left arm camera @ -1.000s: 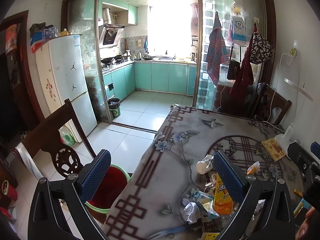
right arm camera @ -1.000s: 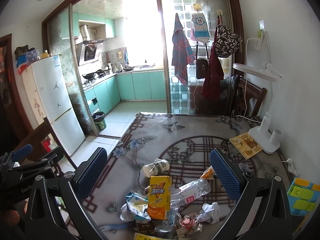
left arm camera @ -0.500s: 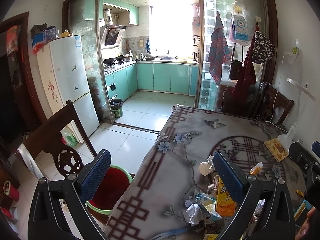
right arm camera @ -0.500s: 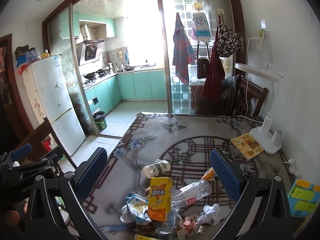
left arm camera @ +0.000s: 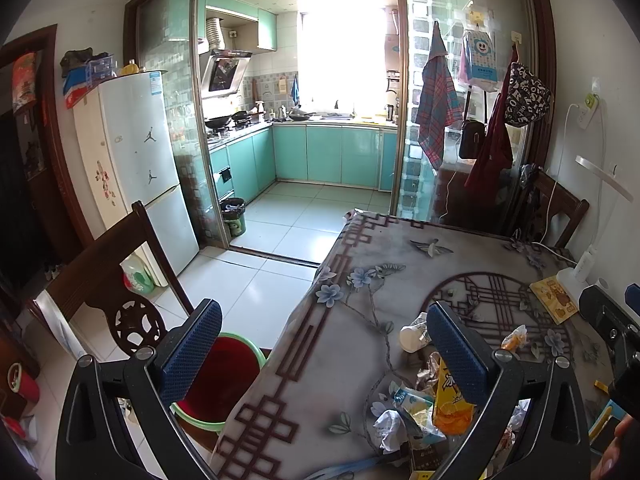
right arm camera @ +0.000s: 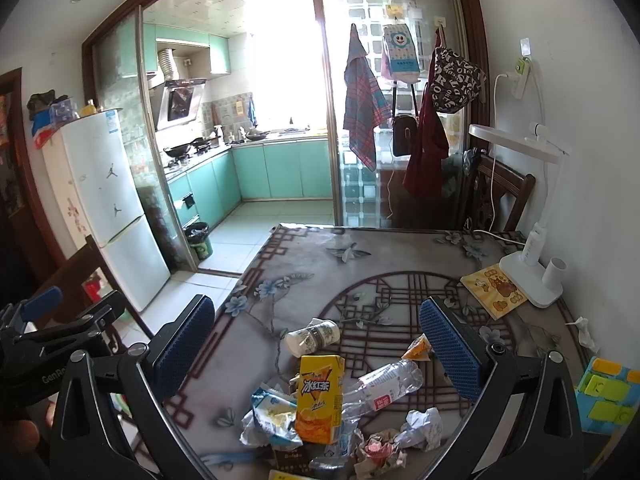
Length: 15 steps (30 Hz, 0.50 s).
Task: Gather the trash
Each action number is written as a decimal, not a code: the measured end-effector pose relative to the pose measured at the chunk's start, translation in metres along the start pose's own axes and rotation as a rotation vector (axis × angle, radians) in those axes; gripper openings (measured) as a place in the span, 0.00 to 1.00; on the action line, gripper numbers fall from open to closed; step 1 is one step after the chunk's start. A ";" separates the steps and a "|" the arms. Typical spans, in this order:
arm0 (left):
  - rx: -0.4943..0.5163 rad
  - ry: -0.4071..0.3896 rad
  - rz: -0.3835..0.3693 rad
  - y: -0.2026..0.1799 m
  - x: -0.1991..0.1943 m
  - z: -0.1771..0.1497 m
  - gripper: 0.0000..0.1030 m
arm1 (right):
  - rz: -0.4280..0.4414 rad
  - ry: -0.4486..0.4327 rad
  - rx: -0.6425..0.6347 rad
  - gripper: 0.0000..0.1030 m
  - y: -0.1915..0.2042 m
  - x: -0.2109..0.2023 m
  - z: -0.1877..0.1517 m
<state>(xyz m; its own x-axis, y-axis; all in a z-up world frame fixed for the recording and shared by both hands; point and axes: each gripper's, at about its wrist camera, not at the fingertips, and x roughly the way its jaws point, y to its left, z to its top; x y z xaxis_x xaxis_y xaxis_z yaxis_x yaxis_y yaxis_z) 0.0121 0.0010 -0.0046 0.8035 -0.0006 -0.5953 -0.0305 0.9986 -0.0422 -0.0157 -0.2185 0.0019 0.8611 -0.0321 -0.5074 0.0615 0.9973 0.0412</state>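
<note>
Our left gripper (left arm camera: 324,344) wide, empty | right gripper (right arm camera: 316,344) wide, empty | only left view shows red-lined green plastic bin (left arm camera: 224,384) | only right view shows clear crushed plastic bottle (right arm camera: 380,388)

**Trash tally on the table**

One yellow carton (right arm camera: 320,398), one paper cup (right arm camera: 313,336), one clear plastic bottle (right arm camera: 382,386) and one orange wrapper (right arm camera: 418,349). Two crumpled paper balls (right arm camera: 420,428) show near the front edge. One red bin (left arm camera: 218,380) stands on the floor beside the table (left arm camera: 360,292). One lamp (right arm camera: 528,264).

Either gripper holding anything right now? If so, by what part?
Nothing is held. The left gripper and right gripper are both open, above the trash pile on the table.
</note>
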 end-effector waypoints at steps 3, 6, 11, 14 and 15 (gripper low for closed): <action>0.001 0.006 0.001 0.000 0.000 0.000 1.00 | 0.001 0.001 0.001 1.00 -0.001 0.000 0.000; 0.011 0.010 0.005 -0.001 0.000 0.000 1.00 | 0.002 0.002 0.001 1.00 -0.001 0.000 0.000; 0.010 0.027 -0.051 0.003 0.009 -0.002 1.00 | 0.006 0.025 0.004 1.00 -0.004 0.006 -0.003; 0.011 0.051 -0.083 0.009 0.022 -0.012 1.00 | -0.017 0.074 -0.004 1.00 -0.011 0.017 -0.014; 0.008 0.003 -0.096 0.009 0.026 -0.017 1.00 | -0.022 0.100 -0.010 1.00 -0.014 0.025 -0.019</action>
<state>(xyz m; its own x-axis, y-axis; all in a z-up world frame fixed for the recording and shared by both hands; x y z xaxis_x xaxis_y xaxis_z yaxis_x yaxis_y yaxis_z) 0.0227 0.0095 -0.0346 0.8007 -0.0964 -0.5913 0.0514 0.9944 -0.0925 -0.0045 -0.2317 -0.0278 0.8050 -0.0474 -0.5914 0.0740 0.9970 0.0209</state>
